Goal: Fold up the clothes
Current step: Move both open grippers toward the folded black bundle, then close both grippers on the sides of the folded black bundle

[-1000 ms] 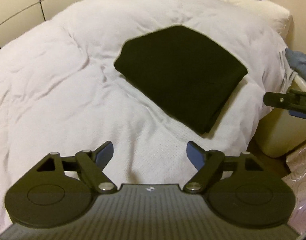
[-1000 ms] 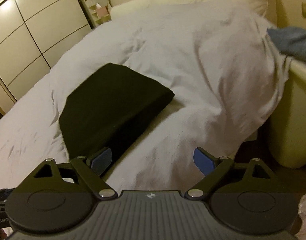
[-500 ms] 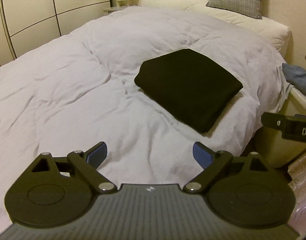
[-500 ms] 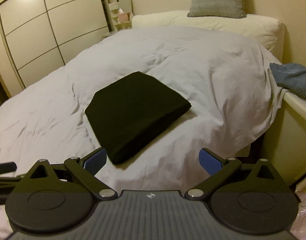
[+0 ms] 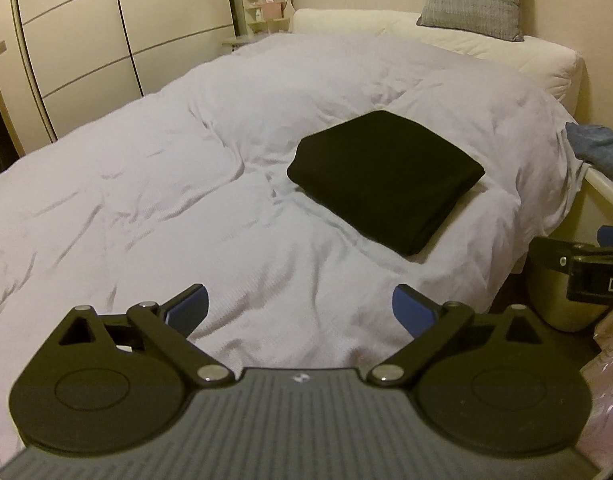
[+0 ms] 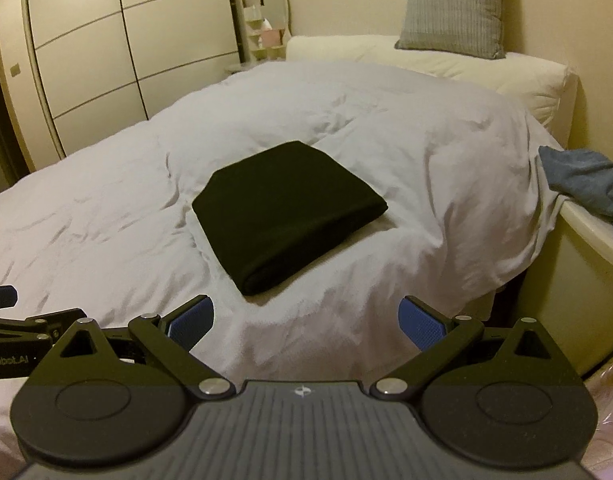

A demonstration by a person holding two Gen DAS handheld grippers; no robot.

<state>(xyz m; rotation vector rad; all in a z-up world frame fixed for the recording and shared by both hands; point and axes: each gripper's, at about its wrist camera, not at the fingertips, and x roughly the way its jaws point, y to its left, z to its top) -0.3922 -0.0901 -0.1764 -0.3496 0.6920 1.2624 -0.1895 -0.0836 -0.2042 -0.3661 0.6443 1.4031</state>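
A black garment lies folded into a thick rectangle on the white duvet, near the bed's right side. My left gripper hangs back over the bed's near edge, well short of the garment; its jaws are opening and nothing is between them. My right gripper is also drawn back from the garment, jaws wide apart and empty. Each gripper shows at the edge of the other's view: the right gripper and the left gripper.
A blue-grey cloth is heaped on a cream ledge right of the bed. A grey cushion leans on the cream headboard pillow. Sliding wardrobe doors stand to the left, a small shelf behind.
Both grippers have pulled back and risen away from the folded black garment, which now looks smaller and farther off. The left jaws have widened. The garment itself has not moved.
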